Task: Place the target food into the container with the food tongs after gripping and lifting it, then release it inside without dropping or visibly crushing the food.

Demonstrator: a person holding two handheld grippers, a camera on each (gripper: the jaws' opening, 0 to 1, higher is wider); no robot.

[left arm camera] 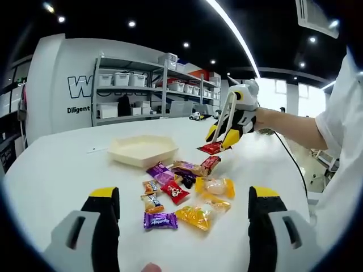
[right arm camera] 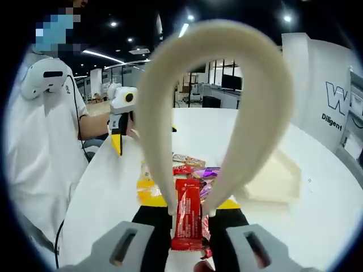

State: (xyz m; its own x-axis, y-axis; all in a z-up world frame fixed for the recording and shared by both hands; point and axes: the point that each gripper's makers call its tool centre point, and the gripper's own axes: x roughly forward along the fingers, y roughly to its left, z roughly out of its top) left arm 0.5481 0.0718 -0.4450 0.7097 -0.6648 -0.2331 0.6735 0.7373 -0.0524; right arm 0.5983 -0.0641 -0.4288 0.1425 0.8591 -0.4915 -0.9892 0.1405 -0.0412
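While lifted, red snack bar [right arm camera: 186,212] pinched between tongs [right arm camera: 212,102], right gripper [right arm camera: 190,229] squeezing.

Wall lettering [left arm camera: 79,86]: we read a large "W", the rest cut off by the shelving.
Smaller line [left arm camera: 81,109]: we read "Diligent".
Snack wrappers [left arm camera: 174,192]: print unreadable to us.

Glossy red wrapper [right arm camera: 186,212]; matt cream plastic tongs [right arm camera: 215,90] (smooth); matt tray [left arm camera: 143,150].

snacks [left arm camera: 187,190]: roughly 12 | tray [left arm camera: 143,150]: 1 | tongs [right arm camera: 215,107]: 1 | grippers: 2
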